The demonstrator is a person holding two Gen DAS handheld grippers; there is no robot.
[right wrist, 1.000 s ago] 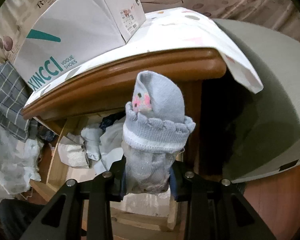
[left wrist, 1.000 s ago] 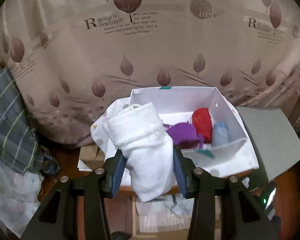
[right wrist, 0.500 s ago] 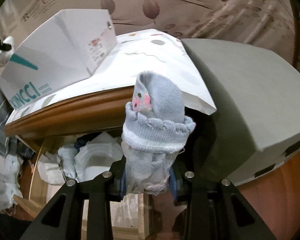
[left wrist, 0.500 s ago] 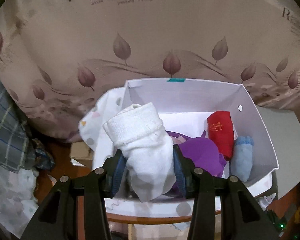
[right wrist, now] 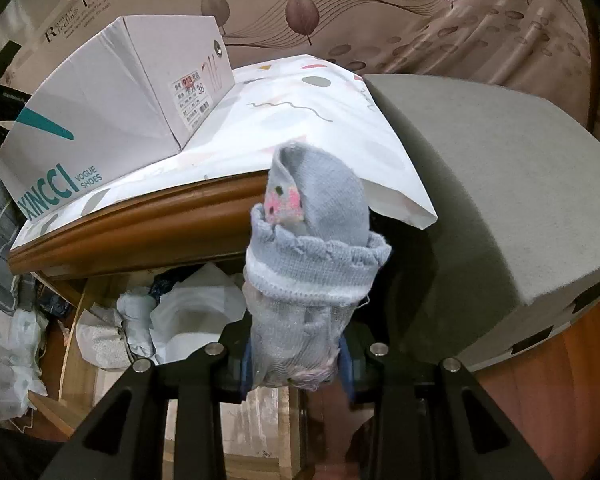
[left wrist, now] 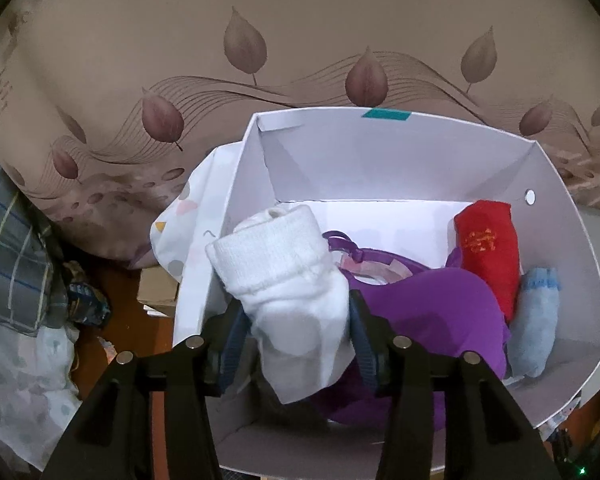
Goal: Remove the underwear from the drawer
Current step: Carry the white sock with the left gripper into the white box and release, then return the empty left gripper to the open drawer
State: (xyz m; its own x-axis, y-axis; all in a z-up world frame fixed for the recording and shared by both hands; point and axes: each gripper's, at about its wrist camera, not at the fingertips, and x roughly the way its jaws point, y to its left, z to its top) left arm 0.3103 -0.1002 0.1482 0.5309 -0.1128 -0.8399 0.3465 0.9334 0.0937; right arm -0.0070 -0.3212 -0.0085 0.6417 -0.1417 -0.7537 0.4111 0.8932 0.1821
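1. Room: brown leaf-print curtain [left wrist: 300, 40] behind everything, wooden desk [right wrist: 140, 224] w/ a patterned cloth [right wrist: 300, 120] on top, open drawer [right wrist: 72, 344] underneath.
2. Nearest in left view: left tongs [left wrist: 296, 344] over the white shoebox [left wrist: 380, 160]. Jaws are opening, the white rolled sock [left wrist: 288, 276] is between them but the left pad looks clear of it now, so basically a release into the box.
3. Behind that in the box: purple bra [left wrist: 432, 312], red roll [left wrist: 488, 252], light blue sock [left wrist: 536, 324] at the right wall.
4. Right view, nearest: right tongs [right wrist: 296, 364] clamped narrow on a grey-blue sock bundle [right wrist: 312, 260], held up in front of the desk edge, well apart from the box.
5. Past it: drawer has white and dark fabric [right wrist: 184, 308] left, can't tell which bits are underwear.
6. Handling, imo: all light, soft, squashy, nothing fragile. Pinch mid-roll so it doesn't unravel; loose pieces prob grab at a thick fold, thin edges will slip.
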